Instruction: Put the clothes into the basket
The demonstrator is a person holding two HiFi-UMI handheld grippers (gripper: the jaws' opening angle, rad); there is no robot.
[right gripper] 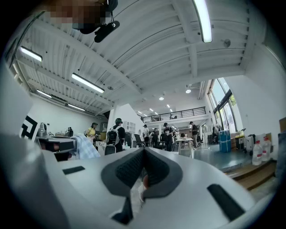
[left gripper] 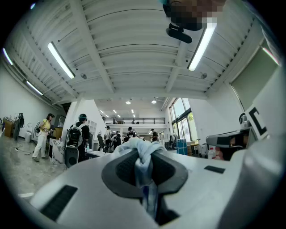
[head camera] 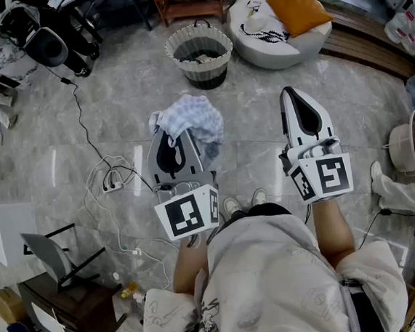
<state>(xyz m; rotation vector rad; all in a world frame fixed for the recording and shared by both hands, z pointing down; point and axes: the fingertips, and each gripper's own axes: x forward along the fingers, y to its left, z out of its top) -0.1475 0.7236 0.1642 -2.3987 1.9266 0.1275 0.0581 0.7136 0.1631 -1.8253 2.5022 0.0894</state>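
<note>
L gripper (head camera: 178, 137) is clamped on a bunched blue-check cloth (head camera: 197, 117), held above the floor (head camera: 112, 83), short of the woven basket (head camera: 200, 72). R gripper (head camera: 293, 95): jaws together, nothing btwn. Basket holds smth dark, maybe clothes.

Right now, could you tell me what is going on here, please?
A person holds a tool in each hand. The left tool is shut on a pale blue checked cloth, which hangs bunched over its tip, clear of the floor. The right tool is shut and empty, held level alongside. The woven basket stands on the floor ahead, apart from both tools, so the cloth is not yet in it.
</note>
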